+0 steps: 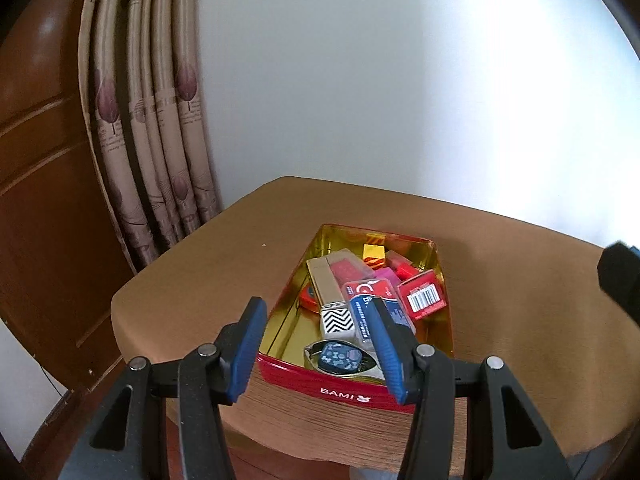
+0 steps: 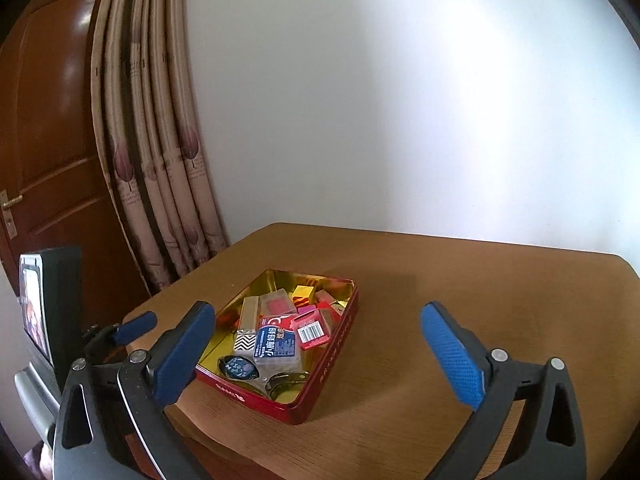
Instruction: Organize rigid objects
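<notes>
Item: red tin [image 2: 320, 396], gold-lined, lidless, set on the brown tabletop [image 2: 460, 300] near its front-left corner; contents heaped loosely: zigzag-patterned box [image 1: 338, 322], barcoded red box [image 1: 424, 298], blue-labelled clear case [image 2: 278, 346], gold cube [image 1: 374, 251], metal clippers [image 2: 280, 380] at the front. Left hand-held gripper [image 1: 320, 344] is held part-spread above the tin's near wall, nothing pinched; right hand-held gripper [image 2: 316, 352] is spread wide, empty. Handling is judged light, stiff, glossy, likely slippery; small boxes are best taken across flat opposite faces; the tin by its rim.
</notes>
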